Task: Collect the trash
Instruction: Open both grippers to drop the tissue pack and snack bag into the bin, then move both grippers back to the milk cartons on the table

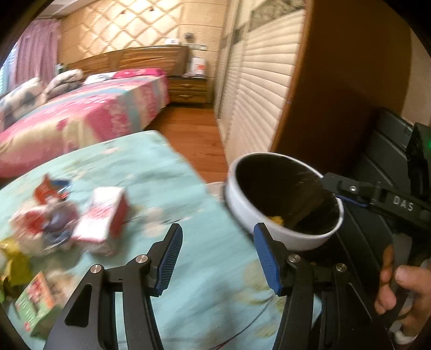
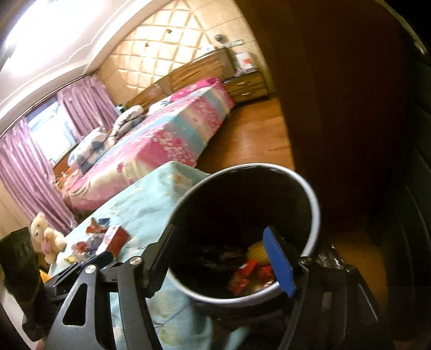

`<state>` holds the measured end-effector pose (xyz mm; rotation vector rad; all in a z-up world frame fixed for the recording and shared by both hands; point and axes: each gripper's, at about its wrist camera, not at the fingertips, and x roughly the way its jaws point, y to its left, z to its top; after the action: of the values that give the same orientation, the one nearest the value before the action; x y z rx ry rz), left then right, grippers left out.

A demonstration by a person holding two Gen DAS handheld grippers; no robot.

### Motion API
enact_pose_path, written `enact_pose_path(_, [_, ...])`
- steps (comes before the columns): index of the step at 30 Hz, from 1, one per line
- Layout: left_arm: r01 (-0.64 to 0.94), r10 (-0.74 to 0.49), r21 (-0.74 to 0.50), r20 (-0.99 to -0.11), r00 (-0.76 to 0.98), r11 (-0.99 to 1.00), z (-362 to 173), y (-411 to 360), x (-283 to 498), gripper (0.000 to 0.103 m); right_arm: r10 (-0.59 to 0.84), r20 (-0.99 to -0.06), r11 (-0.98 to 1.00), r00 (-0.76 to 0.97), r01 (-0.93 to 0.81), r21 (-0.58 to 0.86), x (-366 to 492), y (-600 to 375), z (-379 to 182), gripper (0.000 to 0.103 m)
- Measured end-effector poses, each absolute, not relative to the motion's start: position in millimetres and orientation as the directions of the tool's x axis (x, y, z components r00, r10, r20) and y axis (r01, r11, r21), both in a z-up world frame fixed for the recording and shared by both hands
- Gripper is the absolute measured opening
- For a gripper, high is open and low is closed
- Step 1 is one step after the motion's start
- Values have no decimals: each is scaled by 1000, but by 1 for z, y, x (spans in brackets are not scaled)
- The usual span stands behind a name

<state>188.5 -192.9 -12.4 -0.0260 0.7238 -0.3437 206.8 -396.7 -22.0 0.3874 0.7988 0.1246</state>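
While the turquoise-covered table (image 1: 188, 188) carries a red-and-white carton (image 1: 102, 218) and wrappers (image 1: 51, 212) at its left, the white bin (image 1: 269, 228), holding trash, stands right; left gripper (image 1: 218, 255) and right gripper (image 2: 218, 255) gape, released, empty.

The room was a bedroom with a cream wall quilted in a diamond pattern (image 1: 129, 24) behind a curved wooden headboard (image 1: 140, 58). A bed under a pink and pale blue floral cover (image 1: 89, 113) stood on a warm brown wooden plank floor (image 1: 194, 134), with a wooden two-drawer nightstand (image 1: 187, 90) beside it. Mauve pleated curtains (image 2: 29, 167) framed a bright window (image 2: 45, 126). White louvred panels (image 1: 258, 88), perhaps wardrobe doors, ran along one side next to a dark brown wooden panel (image 1: 347, 80). A cream teddy bear (image 2: 45, 237) sat near the curtains.
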Motion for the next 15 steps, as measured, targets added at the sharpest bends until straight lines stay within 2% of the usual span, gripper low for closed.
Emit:
enact_pose_path(10, [134,-199,-150,-647,736,980,-19,-125,138,54,363,-677,914,640,-102,393,203,-321,-33,71])
enact_pose_path(15, [91,-157,-136,-629,761,986,-6,-93,114,54,407,-696,905,592,-160,394,211,-287,-43,71])
